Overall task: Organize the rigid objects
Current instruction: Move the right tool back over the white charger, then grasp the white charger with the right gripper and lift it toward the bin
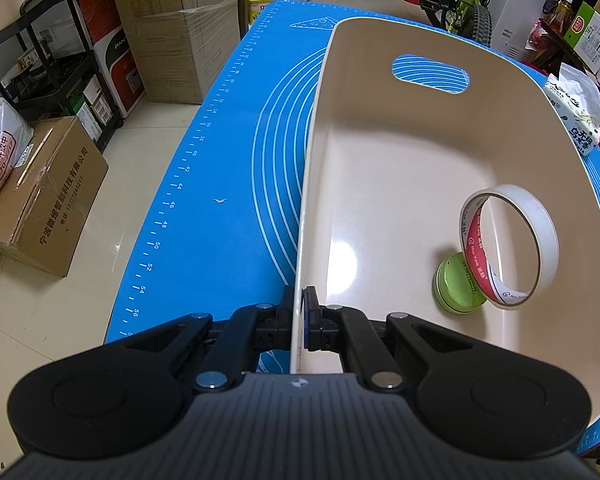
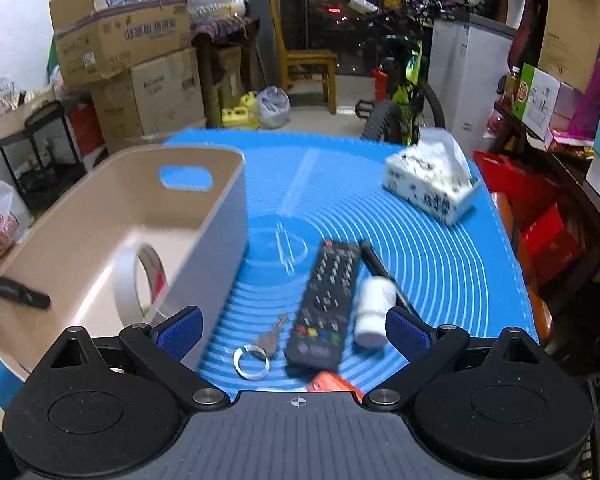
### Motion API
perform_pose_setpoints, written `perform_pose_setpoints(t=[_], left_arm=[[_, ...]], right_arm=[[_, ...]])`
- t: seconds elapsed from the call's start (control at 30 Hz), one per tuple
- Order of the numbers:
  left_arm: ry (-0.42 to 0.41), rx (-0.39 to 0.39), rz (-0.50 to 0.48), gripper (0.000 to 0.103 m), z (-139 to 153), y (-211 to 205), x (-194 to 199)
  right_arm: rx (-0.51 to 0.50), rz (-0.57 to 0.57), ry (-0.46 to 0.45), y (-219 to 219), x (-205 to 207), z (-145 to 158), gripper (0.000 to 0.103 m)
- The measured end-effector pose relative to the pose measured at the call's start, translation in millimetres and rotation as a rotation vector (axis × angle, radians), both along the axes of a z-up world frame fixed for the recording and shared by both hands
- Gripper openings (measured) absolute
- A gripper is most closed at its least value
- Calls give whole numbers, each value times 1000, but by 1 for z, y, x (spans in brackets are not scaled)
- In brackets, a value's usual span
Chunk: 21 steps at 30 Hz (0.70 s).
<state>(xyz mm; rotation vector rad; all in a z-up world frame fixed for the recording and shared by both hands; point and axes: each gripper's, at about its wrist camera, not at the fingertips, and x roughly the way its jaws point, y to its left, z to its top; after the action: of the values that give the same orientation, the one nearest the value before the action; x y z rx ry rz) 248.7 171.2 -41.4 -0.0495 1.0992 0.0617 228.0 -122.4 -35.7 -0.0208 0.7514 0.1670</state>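
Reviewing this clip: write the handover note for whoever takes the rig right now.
Left gripper: shut on the near rim of the beige bin, steadying it.
Right gripper: open, empty, above the loose items on the blue mat.
Done: tape roll and green round tin lie in the bin.
Left: remote control, keys on a ring, white bottle, black pen, and an orange item at the near edge, hard to identify. Tissue pack sits farther back.
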Motion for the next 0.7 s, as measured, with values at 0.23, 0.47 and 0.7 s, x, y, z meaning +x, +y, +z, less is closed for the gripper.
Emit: perform_pose_setpoints(t=[0.23, 0.47, 0.7], left_arm=[[0, 0, -1, 5, 0, 0, 0], [0, -1, 0, 5, 0, -1, 0], [0, -2, 1, 5, 0, -1, 0]], right_arm=[[-8, 0, 96, 1, 3, -34, 92], [-15, 18, 168, 13, 5, -60, 83], [-10, 19, 188, 19, 5, -69, 73]])
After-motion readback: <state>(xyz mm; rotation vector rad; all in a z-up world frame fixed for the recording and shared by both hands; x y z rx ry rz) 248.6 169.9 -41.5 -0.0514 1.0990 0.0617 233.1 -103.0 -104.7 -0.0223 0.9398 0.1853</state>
